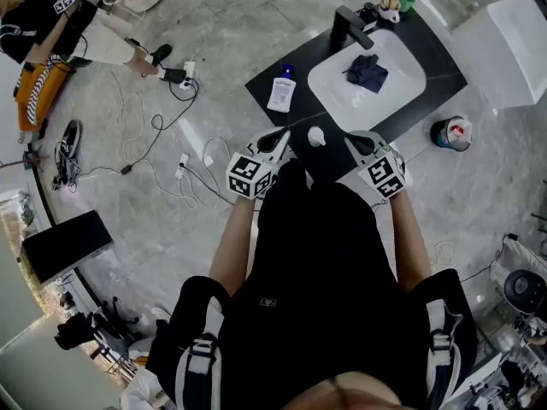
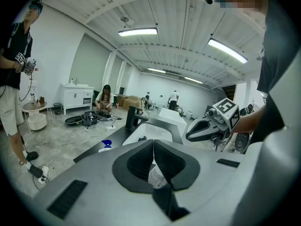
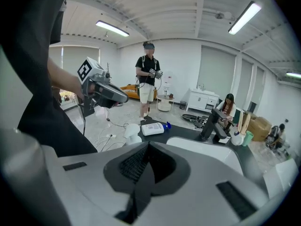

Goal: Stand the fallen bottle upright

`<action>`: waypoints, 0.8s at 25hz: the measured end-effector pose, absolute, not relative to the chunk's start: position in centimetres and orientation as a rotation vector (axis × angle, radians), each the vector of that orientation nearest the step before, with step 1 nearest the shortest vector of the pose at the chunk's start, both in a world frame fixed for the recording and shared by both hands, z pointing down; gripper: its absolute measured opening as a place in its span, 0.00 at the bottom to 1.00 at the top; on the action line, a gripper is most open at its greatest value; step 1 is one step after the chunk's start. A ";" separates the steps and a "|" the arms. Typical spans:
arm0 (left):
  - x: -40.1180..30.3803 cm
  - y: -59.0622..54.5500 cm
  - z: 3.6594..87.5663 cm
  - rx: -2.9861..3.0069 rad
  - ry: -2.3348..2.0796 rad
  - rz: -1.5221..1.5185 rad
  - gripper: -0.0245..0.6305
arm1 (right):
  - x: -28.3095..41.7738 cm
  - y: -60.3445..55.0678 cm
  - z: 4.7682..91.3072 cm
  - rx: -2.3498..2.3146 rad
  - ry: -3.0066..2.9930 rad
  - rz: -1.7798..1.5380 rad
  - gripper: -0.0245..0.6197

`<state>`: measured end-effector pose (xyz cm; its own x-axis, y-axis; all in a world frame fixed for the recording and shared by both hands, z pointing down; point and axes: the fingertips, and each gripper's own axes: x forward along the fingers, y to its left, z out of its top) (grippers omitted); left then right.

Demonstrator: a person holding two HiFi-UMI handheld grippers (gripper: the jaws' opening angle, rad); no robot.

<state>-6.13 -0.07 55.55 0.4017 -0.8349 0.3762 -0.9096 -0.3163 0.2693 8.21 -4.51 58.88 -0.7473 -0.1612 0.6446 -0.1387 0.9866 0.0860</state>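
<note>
Fallen bottle: flat white plastic bottle with blue cap (image 1: 281, 90). It lies on its broad face on the black tabletop (image 1: 438, 58), left of the white sink basin (image 1: 397, 88), with the cap pointing away from the person. In the right gripper view it lies level, label up, nothing touching it.

Left gripper (image 1: 280, 139): jaws closed together, holding nothing. A small white rounded container (image 1: 316, 135) shows just past the tips at the near edge of the tabletop; it seems to be upright.

Right gripper (image 1: 352, 140): jaws also closed, empty. Both grippers hang over the near edge, clear of the bottle.

Judgement: no hold taken yet, so the task is at its start.

Handling (judged): thin-walled plastic, likely light, so it may slide on the smooth tabletop when nudged. The walls should give a little under pressure. The label face looks slick.

Where to hold: across the narrow sides of the body, near the shoulder below the cap, with the jaws opened first. Then pivot it about the base edge onto its foot. The flat shape gives a narrow foot one way, so set it down squarely.
</note>
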 end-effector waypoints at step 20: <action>-12.0 -10.1 67.5 2.105 -1.299 0.594 0.19 | 6.0 -6.9 59.6 0.564 -2.255 0.066 0.13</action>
